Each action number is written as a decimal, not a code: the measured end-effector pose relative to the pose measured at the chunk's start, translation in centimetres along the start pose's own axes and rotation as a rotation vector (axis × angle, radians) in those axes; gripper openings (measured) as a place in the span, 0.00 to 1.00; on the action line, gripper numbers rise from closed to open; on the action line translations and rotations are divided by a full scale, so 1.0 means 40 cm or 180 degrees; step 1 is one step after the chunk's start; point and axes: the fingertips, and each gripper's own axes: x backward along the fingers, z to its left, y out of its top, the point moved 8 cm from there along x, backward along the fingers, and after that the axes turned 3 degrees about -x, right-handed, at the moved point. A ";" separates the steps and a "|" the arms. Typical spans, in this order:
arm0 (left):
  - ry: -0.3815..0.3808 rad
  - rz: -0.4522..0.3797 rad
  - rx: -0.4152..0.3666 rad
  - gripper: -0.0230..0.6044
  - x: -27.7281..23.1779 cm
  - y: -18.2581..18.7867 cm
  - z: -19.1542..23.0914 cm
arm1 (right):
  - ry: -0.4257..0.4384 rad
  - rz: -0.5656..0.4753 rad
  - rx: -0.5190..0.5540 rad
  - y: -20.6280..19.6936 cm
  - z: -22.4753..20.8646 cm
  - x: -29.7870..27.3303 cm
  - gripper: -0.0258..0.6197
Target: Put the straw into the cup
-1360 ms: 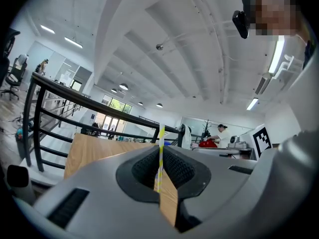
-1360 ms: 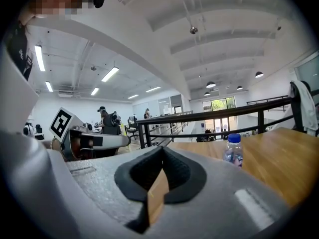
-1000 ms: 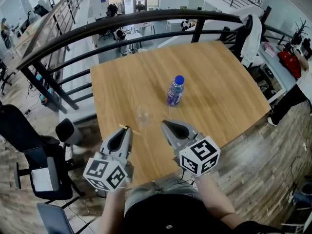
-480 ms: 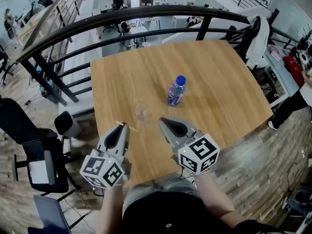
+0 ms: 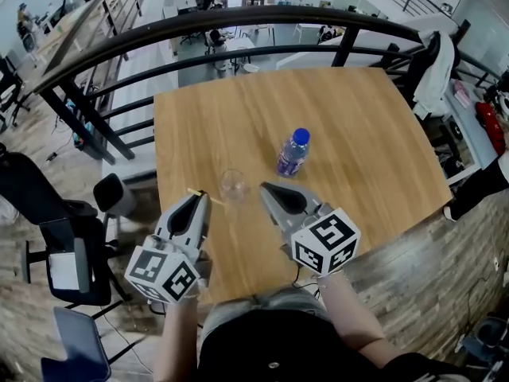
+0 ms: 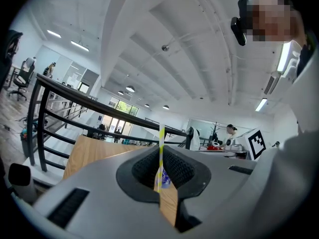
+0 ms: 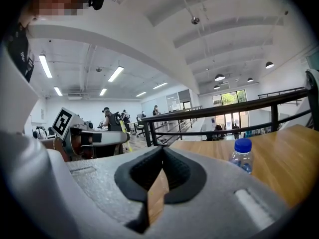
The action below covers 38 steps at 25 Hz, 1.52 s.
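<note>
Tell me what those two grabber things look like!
Both are pale grey plastic wedges that narrow to a beak. The left gripper and the right gripper each carry a white cube printed with black square markers at the back. Black ribbed pads line the inside of the jaws.

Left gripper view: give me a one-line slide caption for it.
Left gripper shut on a yellow-and-white striped straw, held upright, with the wooden table beyond.

Cup on tbl, bottle to its R.
</note>
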 end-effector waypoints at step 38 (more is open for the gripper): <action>0.0251 0.0231 0.0163 0.09 -0.172 -0.064 0.114 | 0.0156 0.0230 -0.0264 -0.072 -0.148 -0.134 0.04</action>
